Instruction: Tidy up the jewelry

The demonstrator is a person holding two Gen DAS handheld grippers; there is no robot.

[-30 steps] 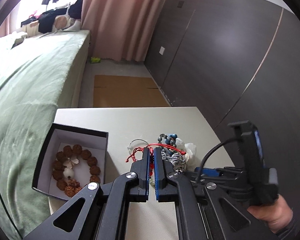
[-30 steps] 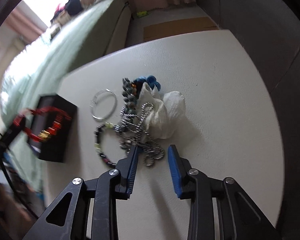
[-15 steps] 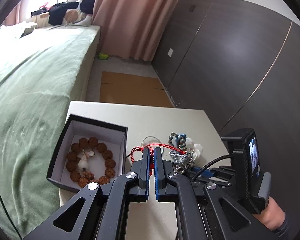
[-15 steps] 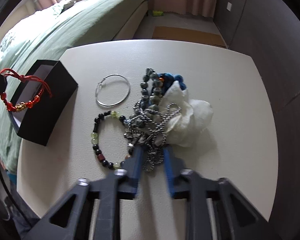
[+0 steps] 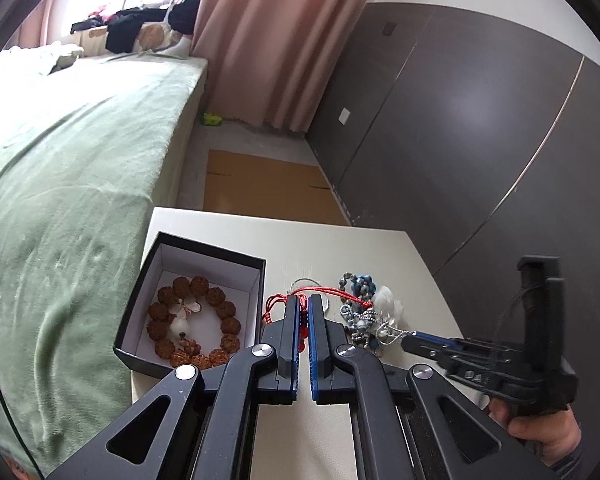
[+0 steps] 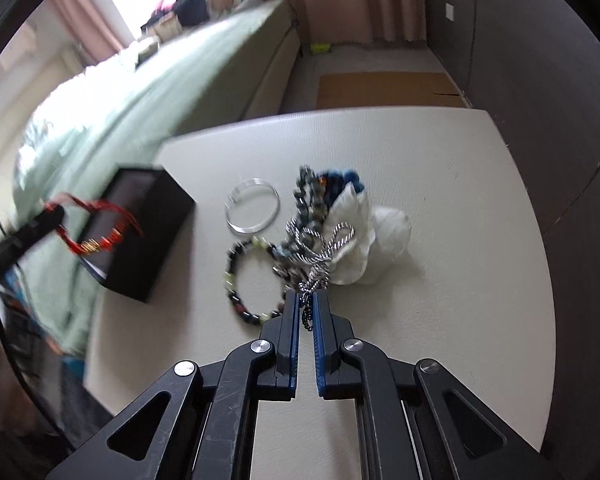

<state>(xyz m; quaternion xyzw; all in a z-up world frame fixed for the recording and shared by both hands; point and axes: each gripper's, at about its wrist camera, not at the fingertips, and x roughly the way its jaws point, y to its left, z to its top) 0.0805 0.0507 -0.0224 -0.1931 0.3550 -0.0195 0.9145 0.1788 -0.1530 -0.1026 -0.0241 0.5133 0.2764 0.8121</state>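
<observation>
My left gripper is shut on a red cord bracelet, held above the table beside the open black box; the bracelet also shows in the right wrist view. A brown bead bracelet lies in the box. My right gripper is shut on a silver chain at the near edge of a jewelry pile. The pile holds a white pouch, blue and grey beads, a black bead bracelet and a silver bangle.
The white table ends near a dark wall panel on the right. A green bed lies to the left. Brown cardboard lies on the floor beyond the table. The black box sits at the table's left edge.
My right gripper closed from open onto the silver chain and has pulled it toward me. My left gripper rose and drew back with the red bracelet, bringing the box more into view.
</observation>
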